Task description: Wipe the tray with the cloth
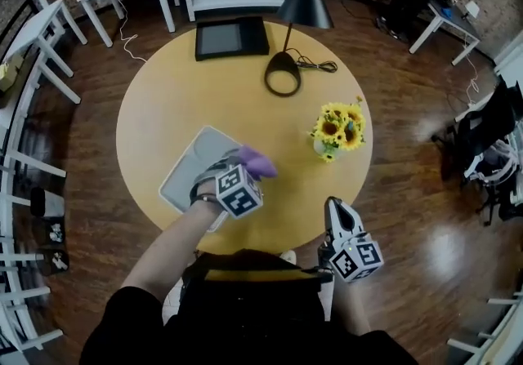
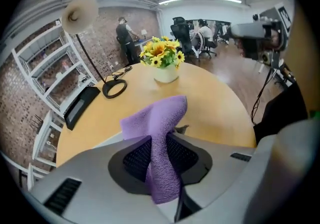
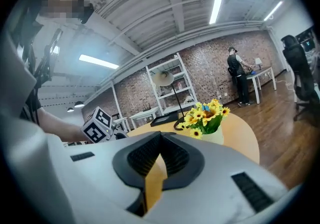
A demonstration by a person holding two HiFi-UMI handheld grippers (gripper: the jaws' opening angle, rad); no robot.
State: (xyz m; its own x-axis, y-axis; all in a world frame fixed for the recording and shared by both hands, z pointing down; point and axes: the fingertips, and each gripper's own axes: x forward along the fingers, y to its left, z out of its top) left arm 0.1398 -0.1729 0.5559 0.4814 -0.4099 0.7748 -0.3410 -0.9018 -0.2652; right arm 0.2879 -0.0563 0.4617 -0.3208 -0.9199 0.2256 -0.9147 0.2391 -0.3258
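My left tongs (image 1: 248,172) are clamped on the purple cloth (image 1: 260,162). A fold runs down between the jaws, so the pads bite it from both sides, and the loose end sticks out ahead of them. I hold it that way so the free part can do the rubbing while the grip stays clear of the tray (image 1: 189,174).

The cloth sits over the tray's right edge, on the side toward the flowers (image 1: 339,129). I cannot tell whether it touches the tray. The tray lies flat and skewed on the near left part of the table (image 1: 172,94), close to my body, which I judge keeps it within easy reach for wiping.

My right tongs (image 1: 336,208) are pressed together with nothing in them. They hang at the table's near edge, well apart from the tray, so I take them to be idle and kept out of the way.

The lamp (image 1: 284,71) and a dark slab (image 1: 231,37) stand at the far side, clear of the wiping.

Count: one tray, one cloth, two tongs, one lamp, one pot of flowers, one dark slab, one round table.
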